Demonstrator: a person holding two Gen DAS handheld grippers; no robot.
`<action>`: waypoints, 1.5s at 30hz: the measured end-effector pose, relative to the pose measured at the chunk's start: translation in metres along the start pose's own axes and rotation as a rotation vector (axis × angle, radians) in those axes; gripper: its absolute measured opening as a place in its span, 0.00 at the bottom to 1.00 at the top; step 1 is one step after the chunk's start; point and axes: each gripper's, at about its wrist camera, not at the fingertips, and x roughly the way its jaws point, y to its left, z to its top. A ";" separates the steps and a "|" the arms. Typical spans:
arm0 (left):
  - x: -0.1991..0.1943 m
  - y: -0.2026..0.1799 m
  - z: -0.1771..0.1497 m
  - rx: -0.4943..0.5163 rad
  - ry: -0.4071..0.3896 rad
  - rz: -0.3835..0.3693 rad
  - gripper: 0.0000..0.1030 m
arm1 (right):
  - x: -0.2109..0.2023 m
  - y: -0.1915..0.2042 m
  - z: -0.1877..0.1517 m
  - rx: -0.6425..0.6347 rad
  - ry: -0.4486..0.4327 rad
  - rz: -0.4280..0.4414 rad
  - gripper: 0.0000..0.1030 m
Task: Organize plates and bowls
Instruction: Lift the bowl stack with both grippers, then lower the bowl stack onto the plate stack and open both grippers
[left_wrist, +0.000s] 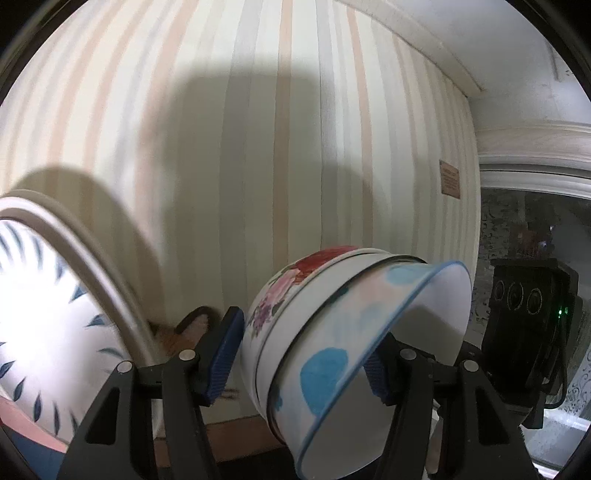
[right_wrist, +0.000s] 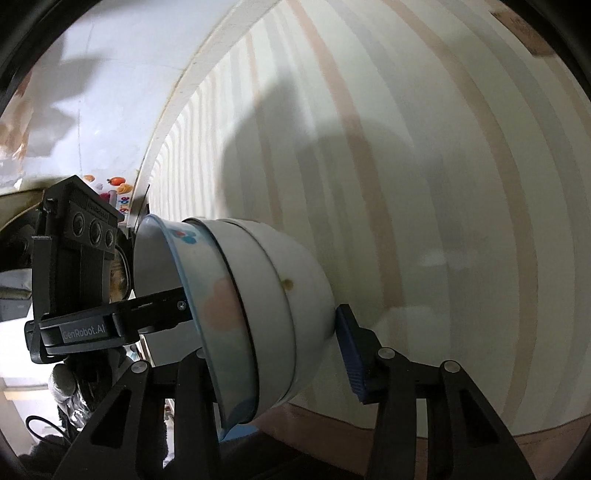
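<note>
Between both hand-held grippers, a nested stack of white enamel bowls (left_wrist: 332, 354) lies on its side against the striped wall (left_wrist: 258, 147); left hand-held gripper (left_wrist: 301, 354) and right hand-held gripper (right_wrist: 273, 350) each clamp it, with the left view showing the rims facing right.

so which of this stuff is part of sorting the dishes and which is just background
Part of the job:
- nested bowl stack, held sideways between both grippers
- plate with blue leaf pattern
- left gripper
- right gripper

Just around:
- striped wall
- small wall plaque
</note>
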 end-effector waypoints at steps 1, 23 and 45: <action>-0.007 0.001 -0.001 0.007 -0.007 0.000 0.55 | 0.002 0.006 0.002 -0.001 0.000 0.001 0.46; -0.109 0.150 -0.032 -0.064 -0.103 0.044 0.55 | 0.096 0.162 -0.030 -0.153 0.071 0.019 0.46; -0.095 0.176 -0.024 -0.072 -0.080 0.028 0.55 | 0.148 0.182 -0.032 -0.171 0.112 -0.068 0.46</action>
